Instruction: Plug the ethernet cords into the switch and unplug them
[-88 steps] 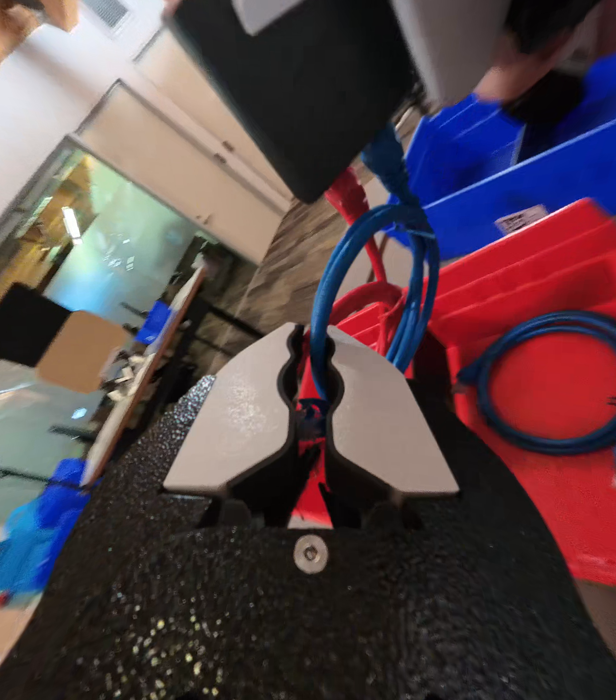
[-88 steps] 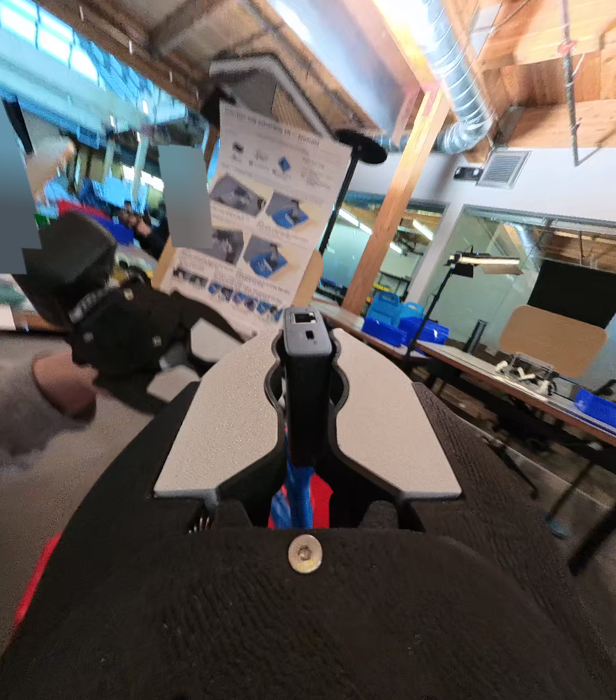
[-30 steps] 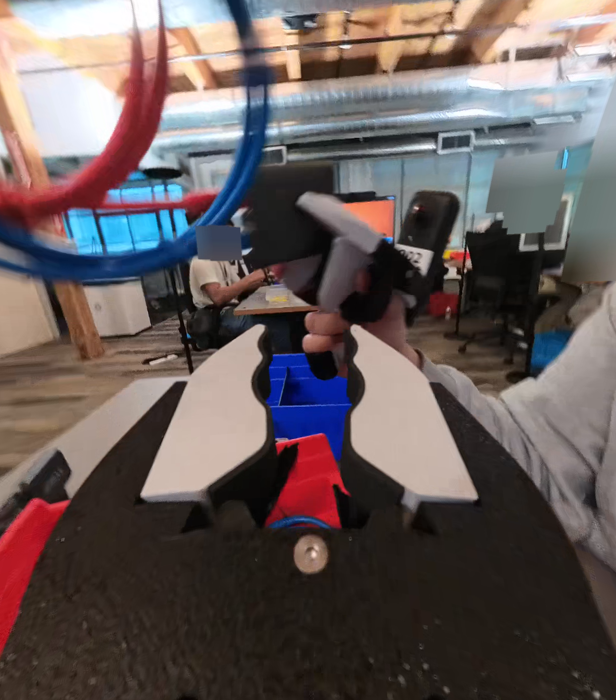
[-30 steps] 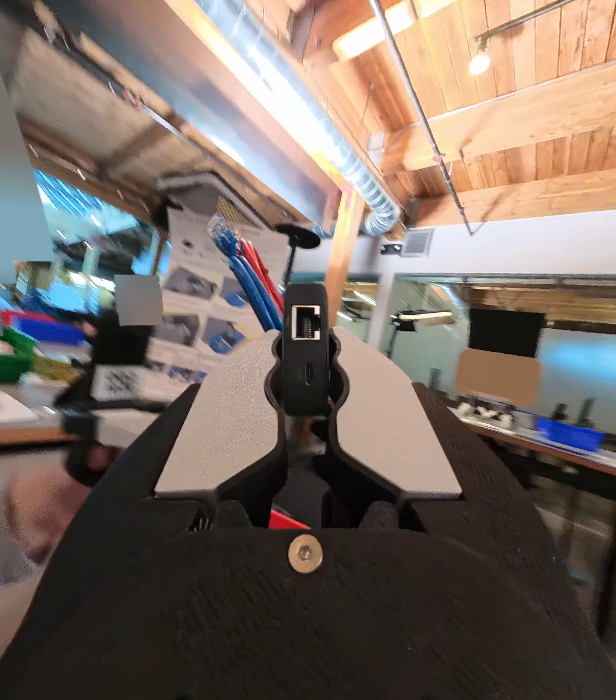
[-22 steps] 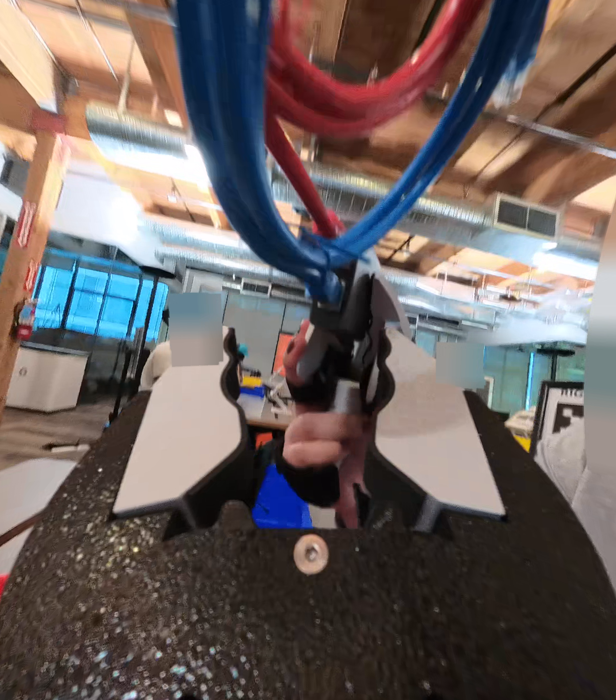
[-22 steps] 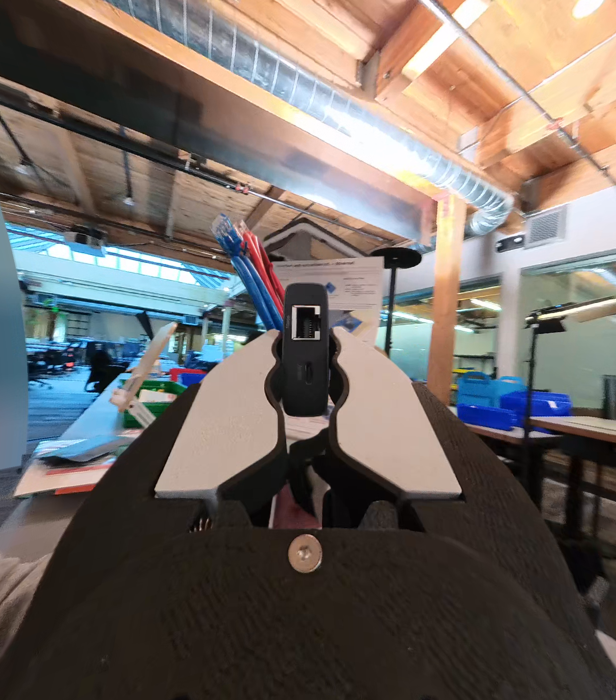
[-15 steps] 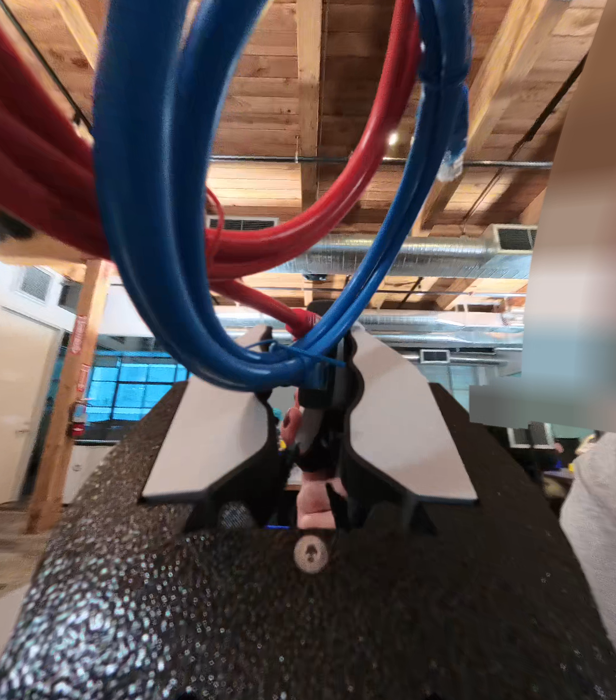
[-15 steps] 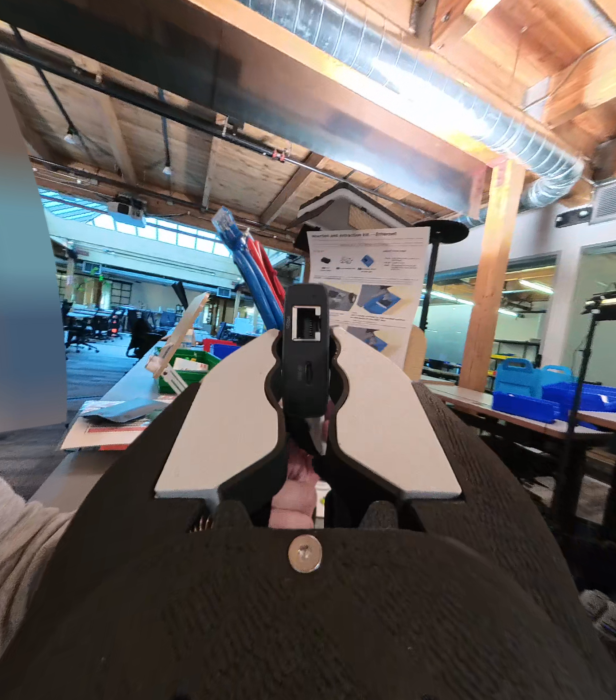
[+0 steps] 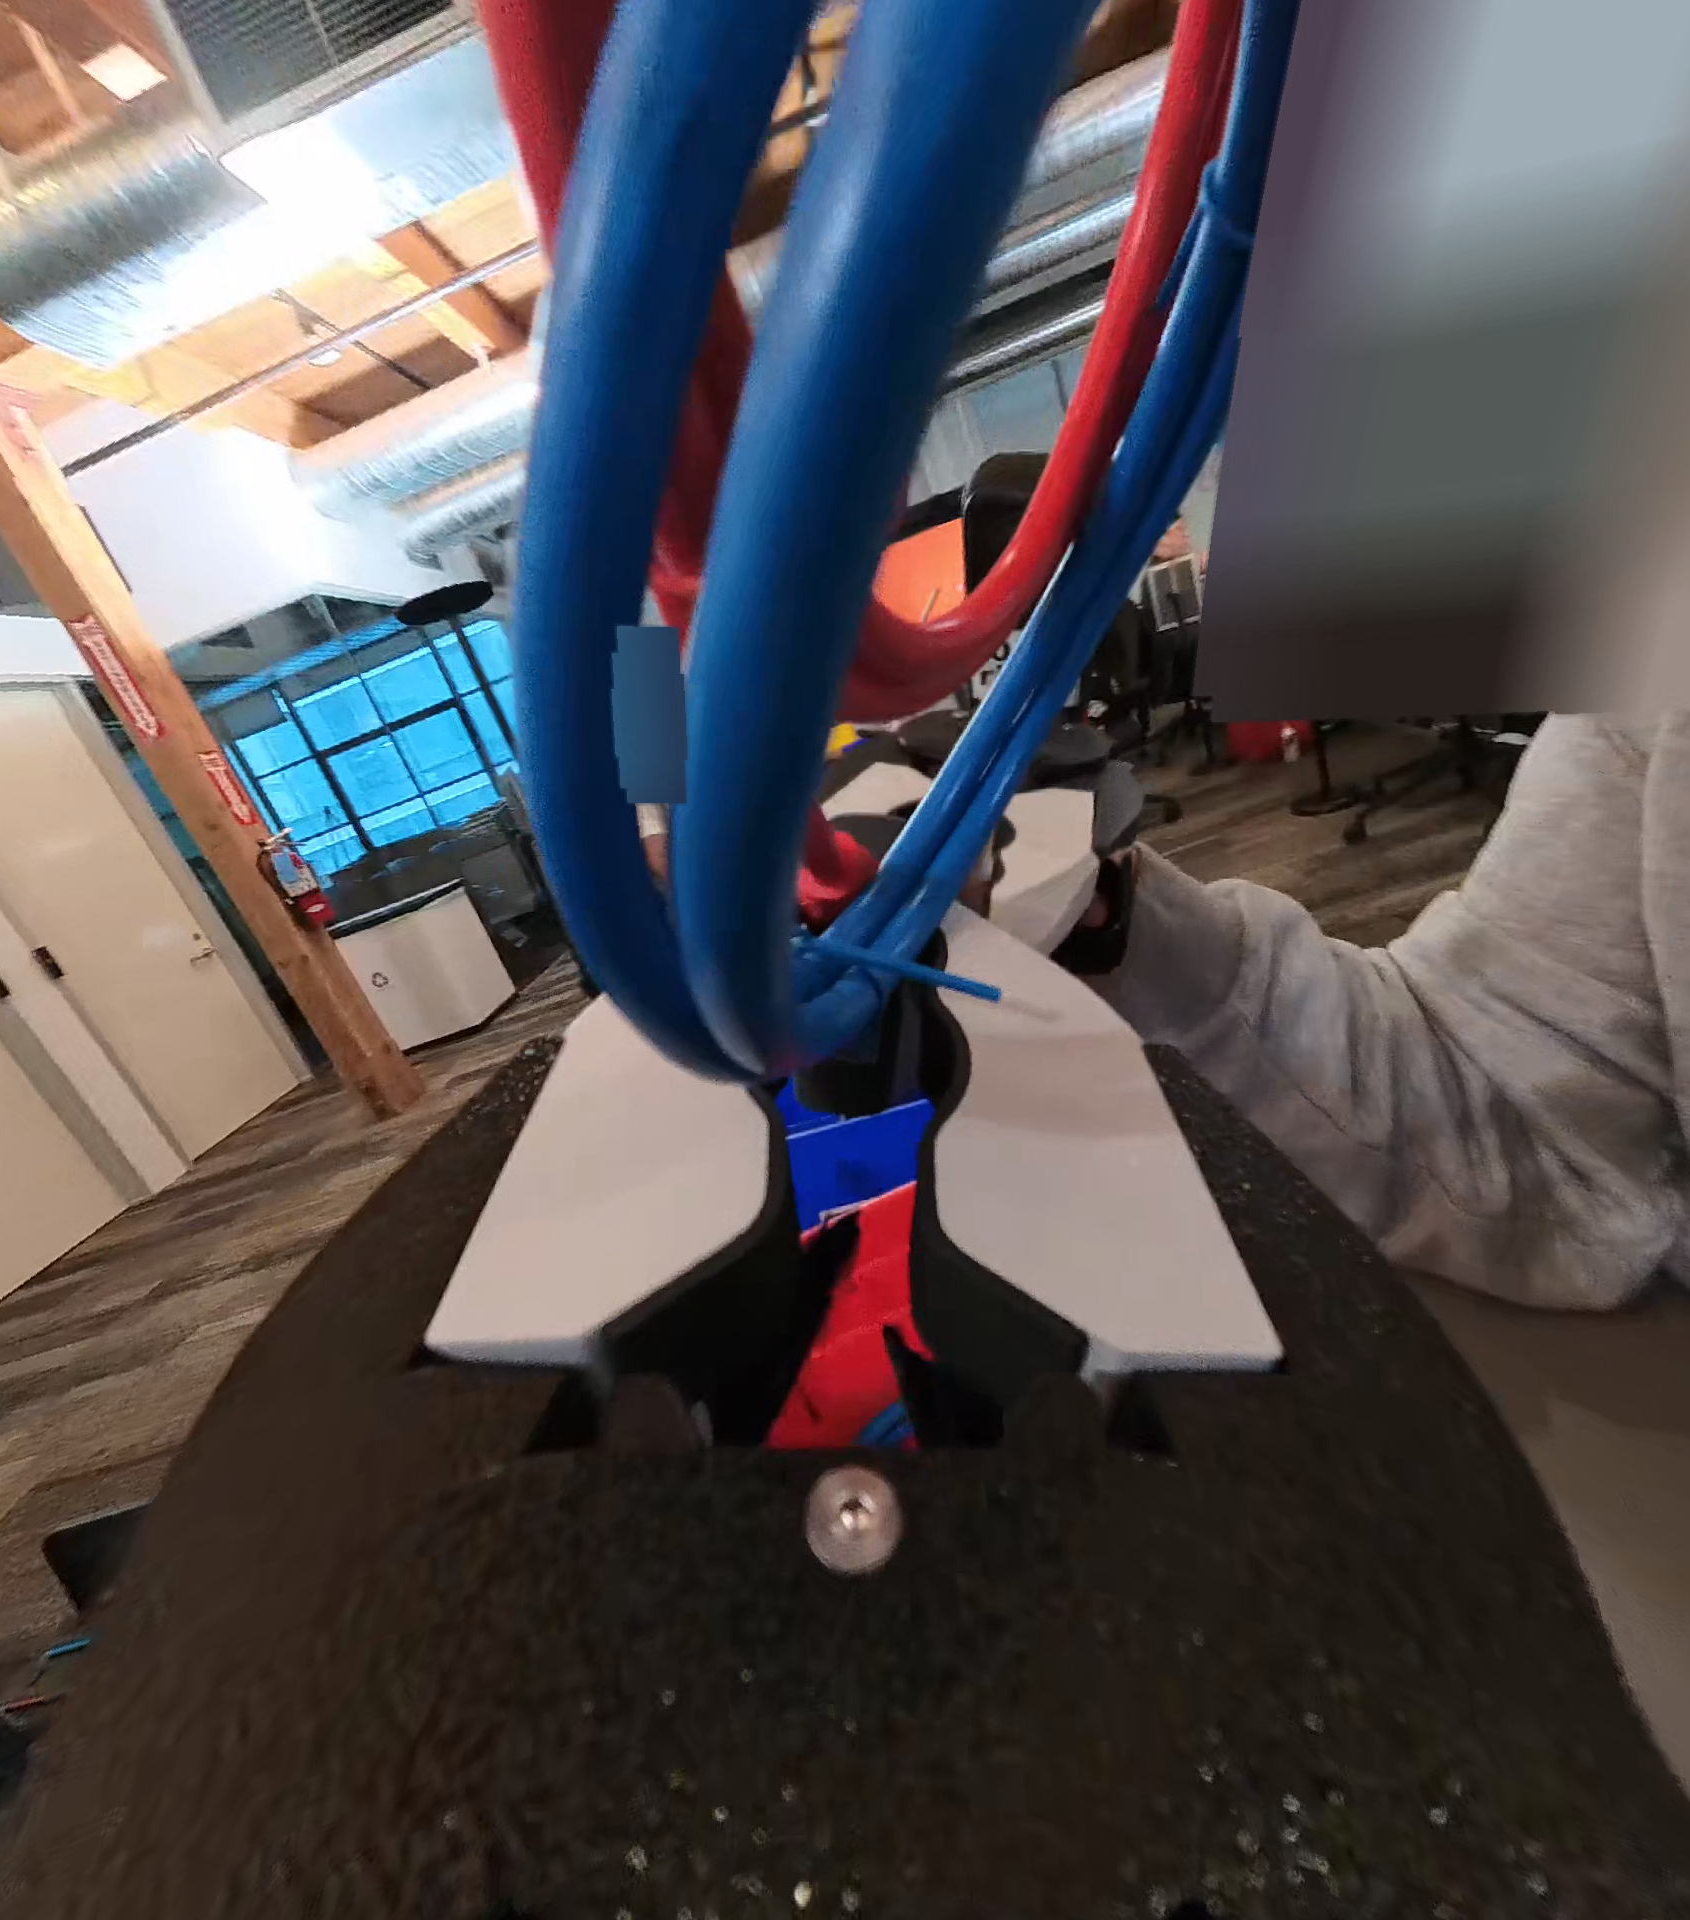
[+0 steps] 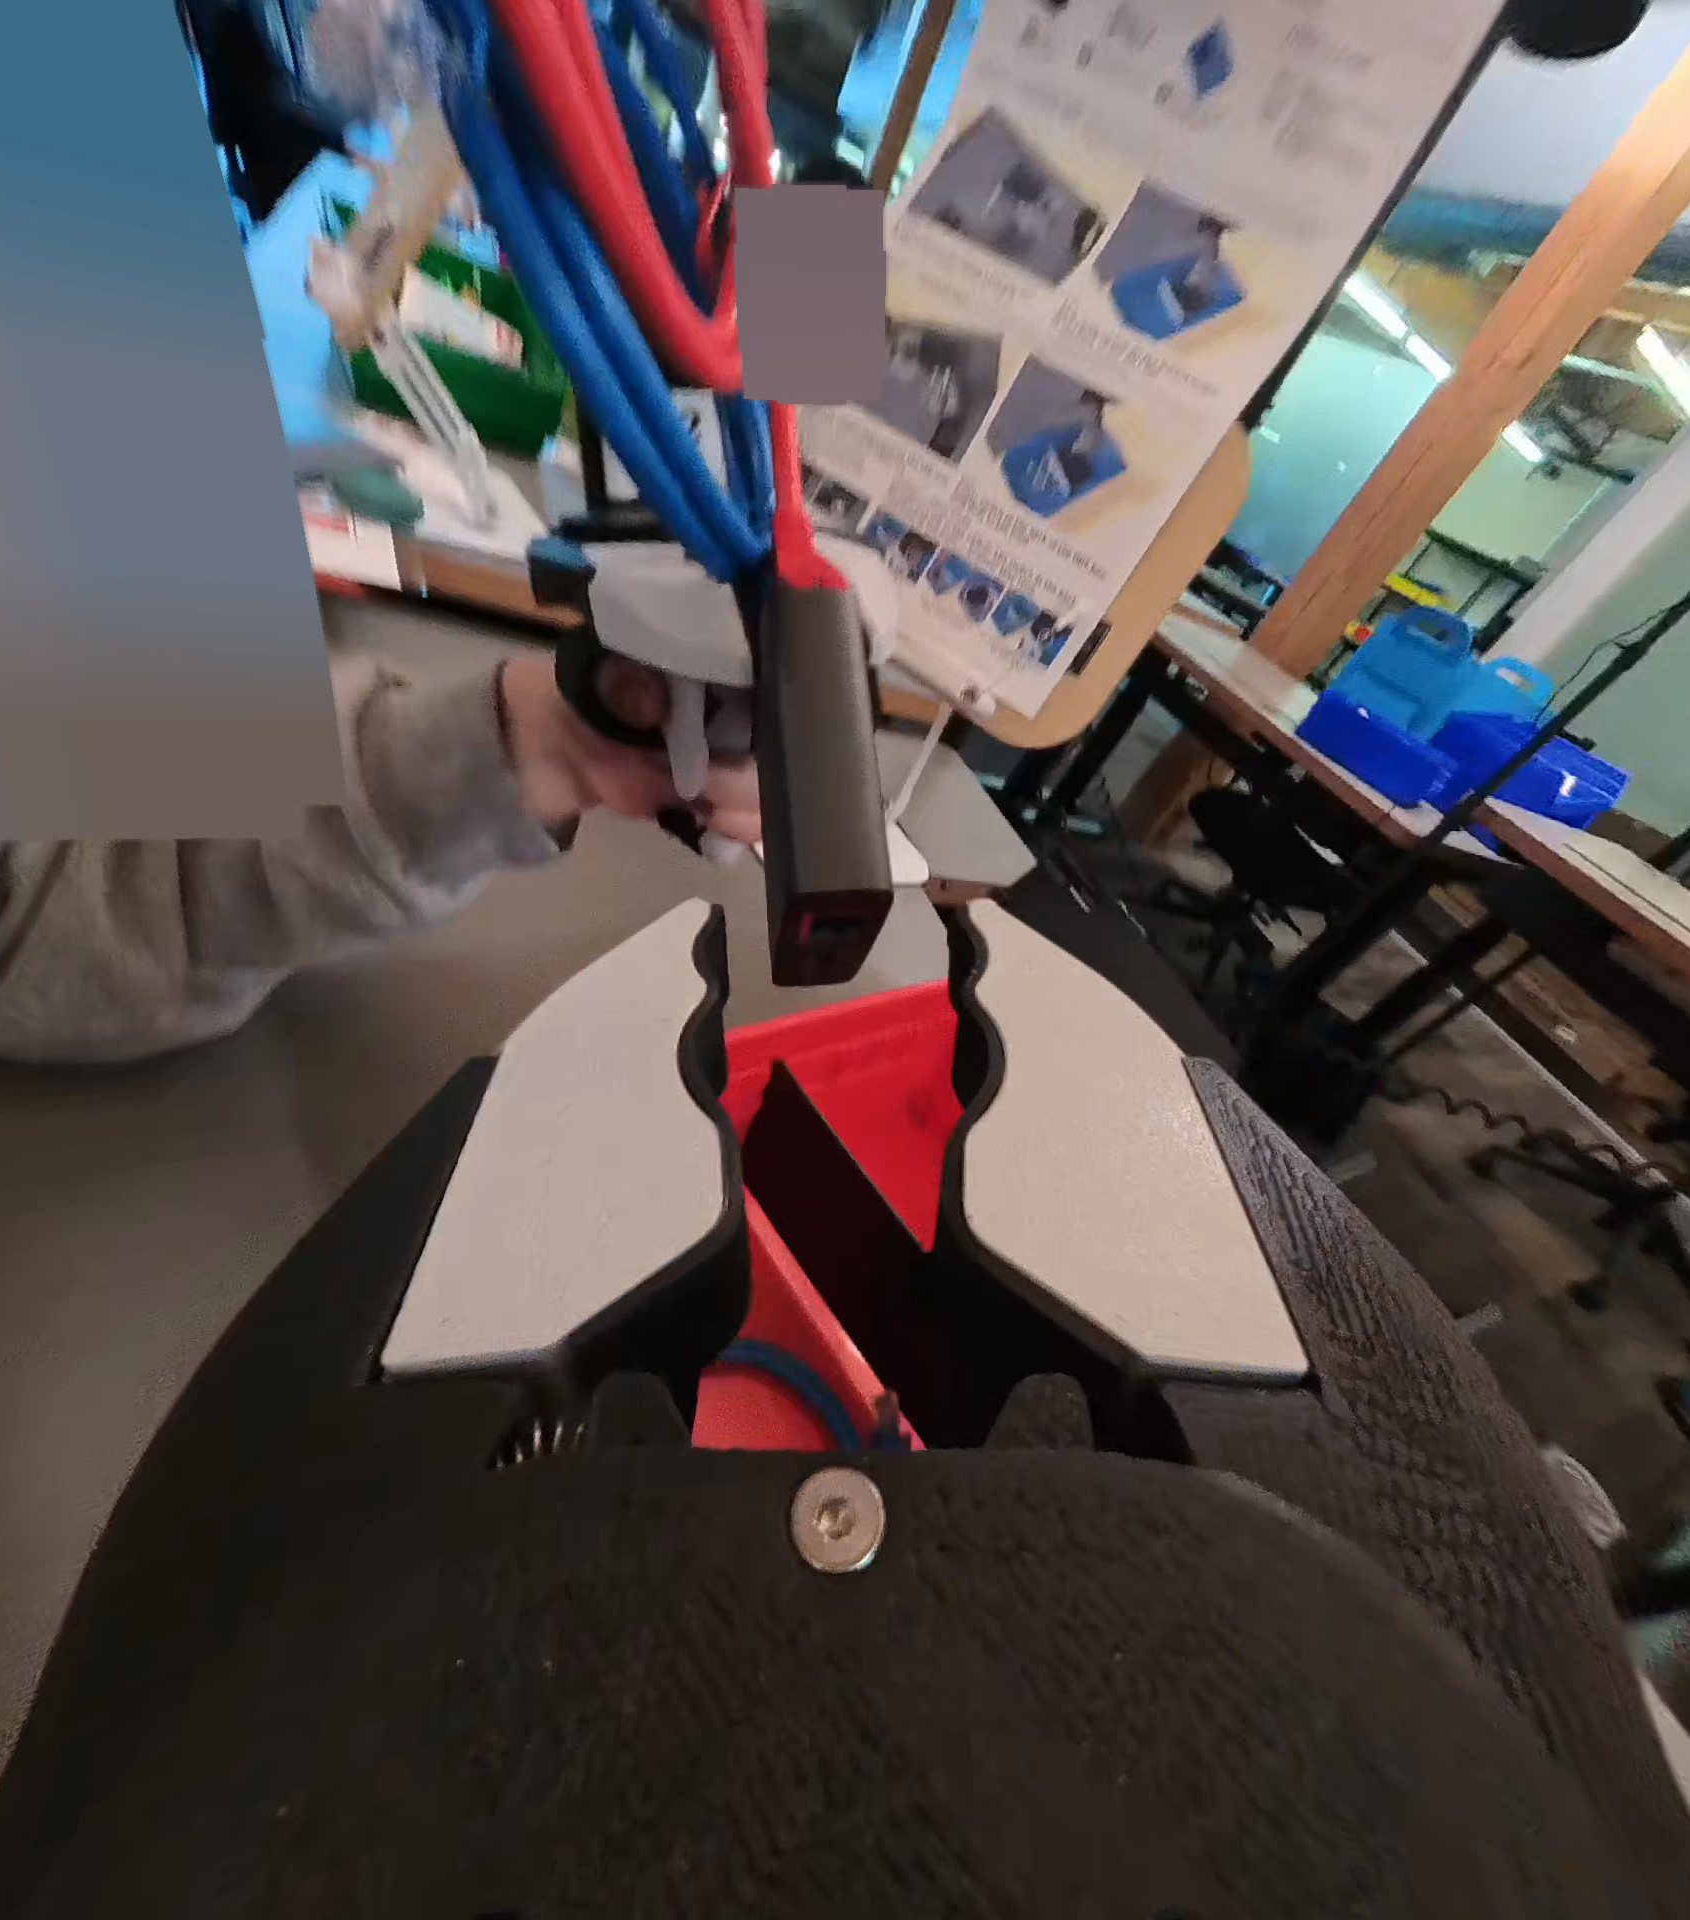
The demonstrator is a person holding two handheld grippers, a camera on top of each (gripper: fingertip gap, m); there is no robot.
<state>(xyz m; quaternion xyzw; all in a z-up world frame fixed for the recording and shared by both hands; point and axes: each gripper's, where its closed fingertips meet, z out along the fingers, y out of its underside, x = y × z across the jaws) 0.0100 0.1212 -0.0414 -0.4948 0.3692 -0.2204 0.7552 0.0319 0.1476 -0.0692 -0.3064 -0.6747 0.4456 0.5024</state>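
Wooden ceiling beams, silver ducts and a timber post are filling the background of an open workshop, with a grey tabletop [image 10: 145,1195] lying beneath both tools. Seen from the left wrist view, the left claw [image 9: 856,1023] is clenching around a bundle of blue and red network cables [image 9: 633,582] that is looping upward past the lens, a thin blue tie sticking out beside the fingertips. Seen from the right wrist view, the right claw [image 10: 830,935] is standing released, its grey fingers [image 10: 602,1122] spread wide and touching nothing. A black rectangular adapter block [image 10: 820,779] with a port at its lower end is hanging just ahead of that opening, plugged onto a red cable of the bundle. Below the spread fingers, a red fabric pouch [image 10: 851,1049] with a dark divider is sitting open on the tabletop. Farther back, a person's hand in a grey sleeve [image 10: 384,821] is gripping the other tool's handle, and blue plastic bins [image 10: 1443,727] are resting on a distant bench.
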